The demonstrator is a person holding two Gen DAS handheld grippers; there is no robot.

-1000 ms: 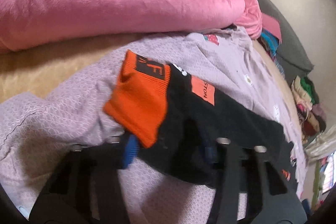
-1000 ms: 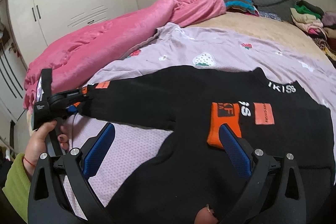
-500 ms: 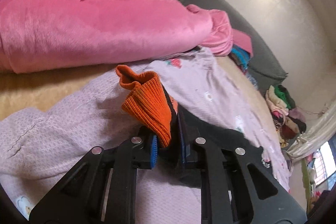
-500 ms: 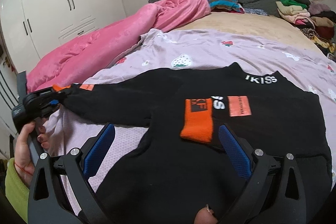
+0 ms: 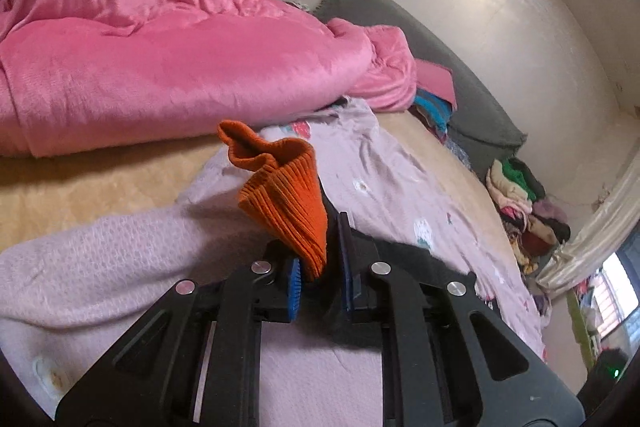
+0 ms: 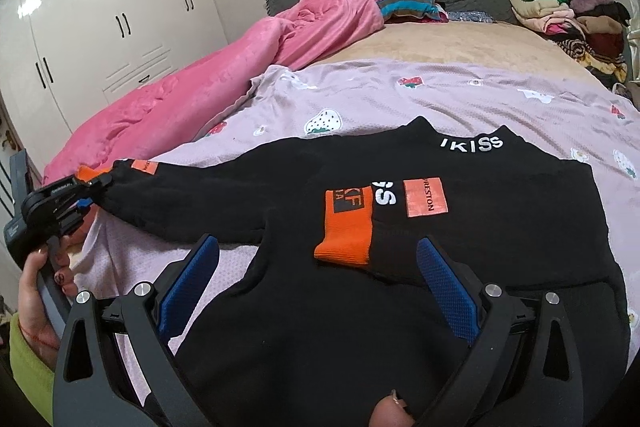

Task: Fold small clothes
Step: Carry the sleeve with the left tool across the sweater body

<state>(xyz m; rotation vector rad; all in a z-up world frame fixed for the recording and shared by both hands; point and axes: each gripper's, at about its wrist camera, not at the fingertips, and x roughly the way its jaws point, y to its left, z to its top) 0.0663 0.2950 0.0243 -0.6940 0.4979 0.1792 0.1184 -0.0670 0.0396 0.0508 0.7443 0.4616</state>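
**Black sweater, one cuff pinched**

Left wrist view: black sweater (image 5: 404,259) lying on the lilac strawberry-print sheet (image 5: 100,267), its orange ribbed cuff (image 5: 286,207) bunching up out of the left gripper (image 5: 320,283), clenched on the sleeve end. Pink blanket (image 5: 160,55) heaped behind; piled clothes (image 5: 524,203) far right.

Right wrist view: sweater spreading flat across the sheet (image 6: 460,99), second orange cuff (image 6: 346,231) folded onto the chest beside the PRESTON patch (image 6: 425,198). Right gripper (image 6: 318,285) hovering over the lower front, blue pads wide apart, grasping nothing. Left gripper (image 6: 86,189) pinching the outstretched sleeve at far left, hand (image 6: 34,303) gripping its handle. White wardrobe (image 6: 100,27) behind.
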